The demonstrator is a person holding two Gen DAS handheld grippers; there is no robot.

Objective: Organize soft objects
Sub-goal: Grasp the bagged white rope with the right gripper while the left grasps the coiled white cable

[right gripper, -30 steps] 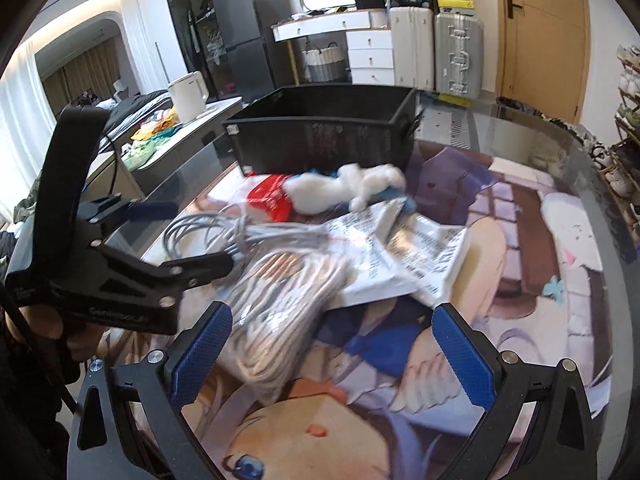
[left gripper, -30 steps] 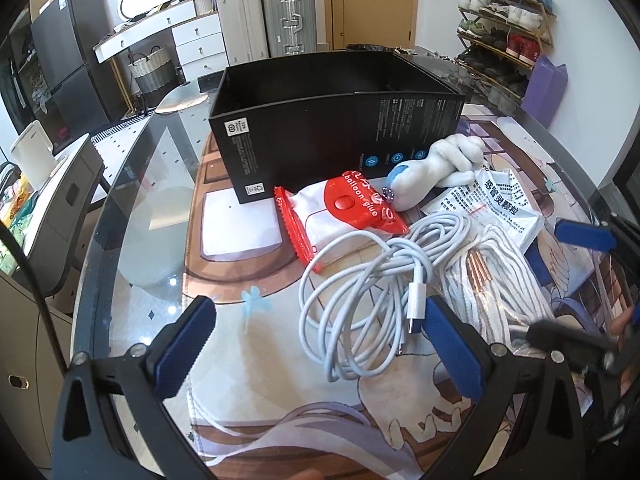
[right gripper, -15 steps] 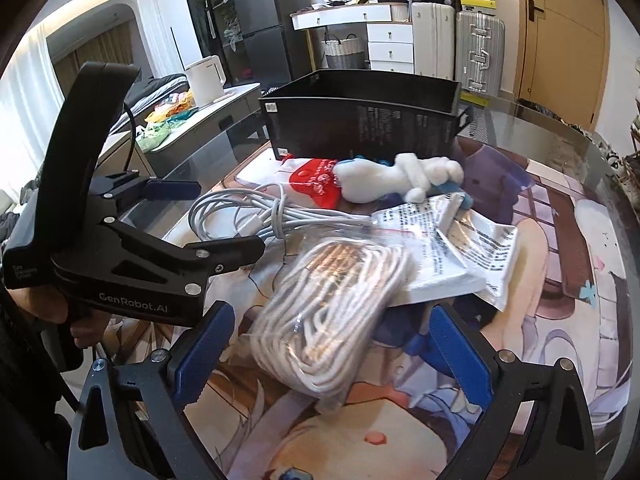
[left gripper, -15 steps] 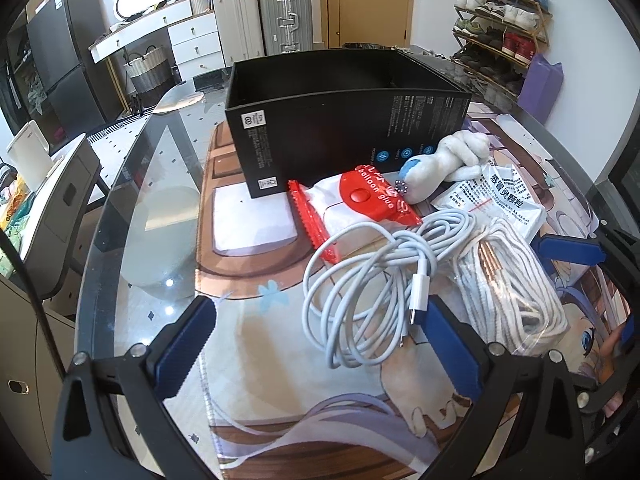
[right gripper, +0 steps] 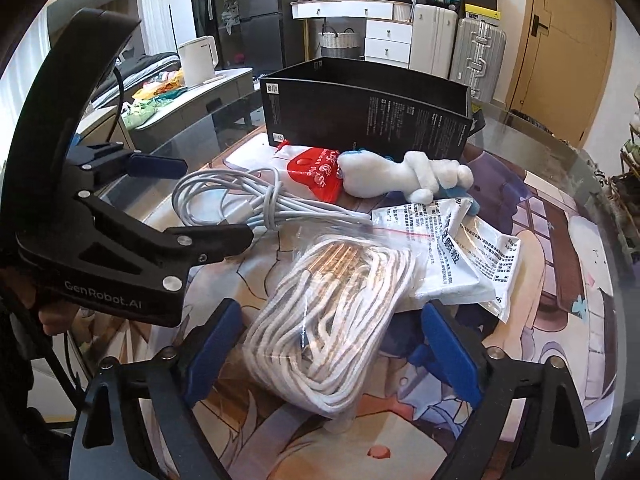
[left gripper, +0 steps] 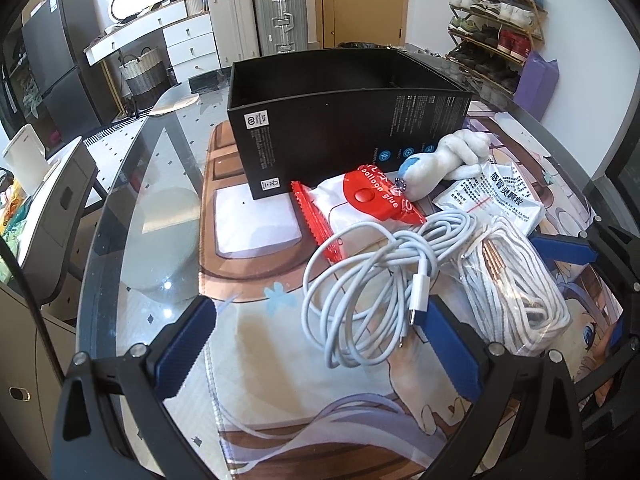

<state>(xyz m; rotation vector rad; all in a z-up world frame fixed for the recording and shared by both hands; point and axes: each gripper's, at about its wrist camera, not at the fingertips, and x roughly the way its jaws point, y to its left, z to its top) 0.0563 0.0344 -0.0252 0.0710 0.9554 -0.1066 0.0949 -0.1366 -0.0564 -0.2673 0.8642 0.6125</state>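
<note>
A bagged bundle of white rope (right gripper: 332, 320) lies between the open jaws of my right gripper (right gripper: 332, 344); it also shows in the left wrist view (left gripper: 516, 296). A coiled white cable (left gripper: 368, 292) lies in front of my open left gripper (left gripper: 316, 340), its plug by the right finger; it also shows in the right wrist view (right gripper: 240, 200). Behind lie a red-and-white packet (left gripper: 360, 208), a white plush toy (left gripper: 444, 160) and white printed sachets (left gripper: 492, 200). The open black box (left gripper: 344, 120) stands at the back.
The round glass table (left gripper: 132, 208) carries a printed mat (left gripper: 256, 320). Its edge curves along the left and the far right. A grey cabinet with a white kettle (right gripper: 196, 60) stands to the left of the table. Suitcases and a shoe rack are far behind.
My right gripper has moved forward, so the rope bundle now lies between its jaws. My left gripper has drawn a little nearer to the cable. Nothing on the table has moved.
</note>
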